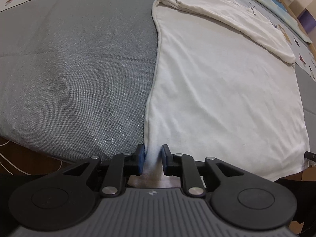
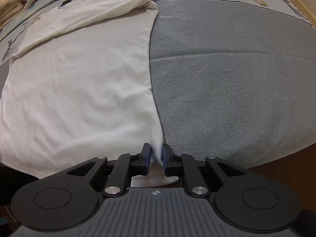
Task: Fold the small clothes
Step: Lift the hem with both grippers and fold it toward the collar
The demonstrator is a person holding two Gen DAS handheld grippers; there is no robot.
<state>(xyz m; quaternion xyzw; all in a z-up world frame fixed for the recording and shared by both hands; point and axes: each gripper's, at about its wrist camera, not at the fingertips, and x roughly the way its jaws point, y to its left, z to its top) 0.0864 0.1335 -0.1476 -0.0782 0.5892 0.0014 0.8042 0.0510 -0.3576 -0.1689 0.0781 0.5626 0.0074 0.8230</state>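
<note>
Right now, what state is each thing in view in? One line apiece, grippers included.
White garment: spread flat on the grey mat, far part with the sleeves folded across it, near corners bunched between the pads.
Left gripper: shut on the garment's near left corner.
Right gripper: shut on the garment's near right corner.
Grey mat: lying flat, faintly creased.
Cream cloth pile: stacked at the far edge.

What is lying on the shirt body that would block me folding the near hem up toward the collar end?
Only the shirt's own folded-in sleeves, lying across its far end. The white shirt body is otherwise bare on the grey bed cover. The left gripper and right gripper each pinch a near hem corner.
</note>
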